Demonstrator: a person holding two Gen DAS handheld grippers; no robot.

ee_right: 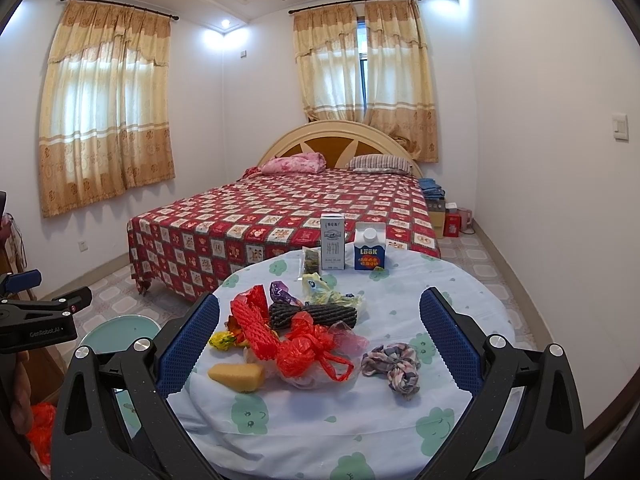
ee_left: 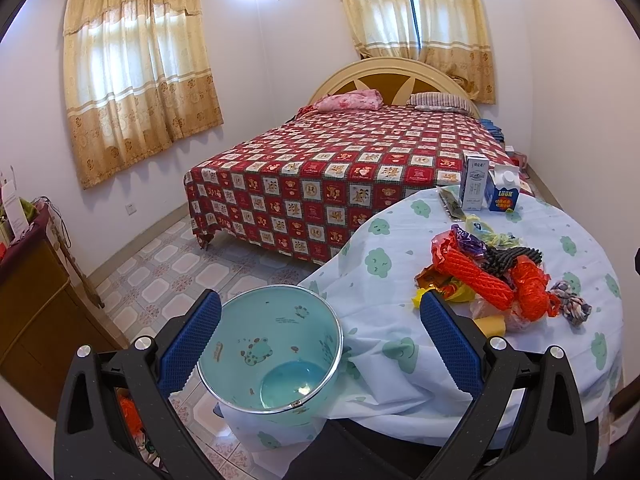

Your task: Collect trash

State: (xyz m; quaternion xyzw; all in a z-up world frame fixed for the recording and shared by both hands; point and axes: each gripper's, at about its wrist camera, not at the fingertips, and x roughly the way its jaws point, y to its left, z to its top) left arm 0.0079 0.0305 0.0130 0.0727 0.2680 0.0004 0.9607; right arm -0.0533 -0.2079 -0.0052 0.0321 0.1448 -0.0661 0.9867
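Bedroom, round tabletop [ee_right: 460, 292] under a pale cloth printed with green clouds. Left claw [ee_left: 320, 344] spread wide, grasping nothing, held above a light blue cartoon-print waste bin [ee_left: 272, 344] that stands on the floor just beside the tabletop's edge. The bin looks bare inside, though a speck or two near its base may be print or glare.

Right claw [ee_right: 320, 344] likewise released, nothing between its blue pads, hovering over the near side of the tabletop.

Trash heaped mid-tabletop: red foam fruit netting [ee_right: 256, 330], a black foam net sleeve [ee_right: 316, 314] touching it, a knotted red plastic bag [ee_right: 308, 350], a purple wrapper [ee_right: 280, 292] behind, a yellow sponge wedge [ee_right: 238, 376] just in front. A twisted plaid cloth scrap [ee_right: 394, 364] lies apart to the right.

At the far rim stand a tall white milk carton [ee_right: 333, 247] and a squat blue-and-white carton marked LOOK [ee_right: 370, 250], near each other, not touching.

Bed with red checked cover [ee_right: 280, 216] beyond.
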